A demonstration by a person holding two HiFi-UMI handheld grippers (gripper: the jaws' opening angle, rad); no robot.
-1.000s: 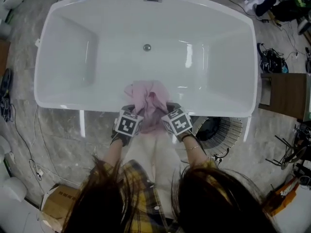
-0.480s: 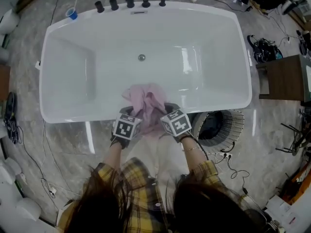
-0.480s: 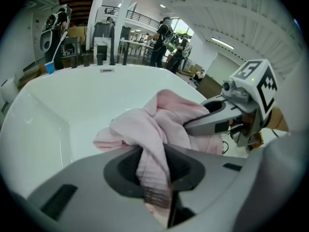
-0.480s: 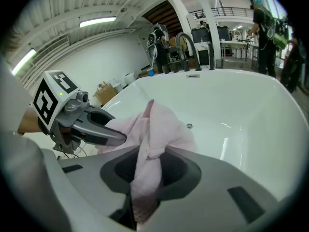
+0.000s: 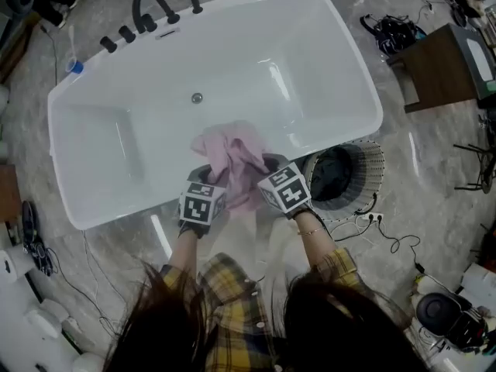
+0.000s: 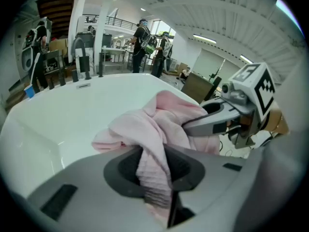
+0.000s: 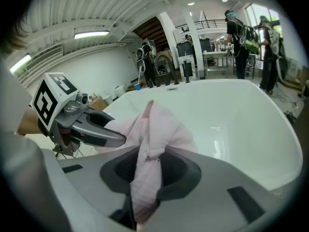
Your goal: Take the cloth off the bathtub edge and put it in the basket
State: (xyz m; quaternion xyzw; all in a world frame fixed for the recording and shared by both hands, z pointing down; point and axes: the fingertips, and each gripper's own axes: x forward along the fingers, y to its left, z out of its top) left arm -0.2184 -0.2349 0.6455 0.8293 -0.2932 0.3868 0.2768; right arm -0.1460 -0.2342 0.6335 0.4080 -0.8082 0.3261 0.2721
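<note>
Jaws of our left gripper [image 6: 154, 170] squeeze a fold of the pink cloth [image 5: 235, 155], and our right gripper [image 7: 146, 175] pinches another fold the same way. We hold both arms [image 5: 180, 253] out in front, side by side, close together. The cloth is bunched between them over the near edge of the white bathtub [image 5: 256, 45]. The basket [image 5: 373, 178] stands on the floor [image 5: 418, 153] just right of it. We see black-and-white squares [image 5: 200, 202], no words.

Not a home bathroom: probably a lab or workshop hall. Freestanding bathtub [image 5: 310, 60] on a stone-look floor [image 5: 434, 177], loose cables [image 5: 391, 239], strip light [image 7: 91, 34] under a ribbed ceiling [image 6: 227, 18], people [image 7: 237, 28] with backpacks behind.
</note>
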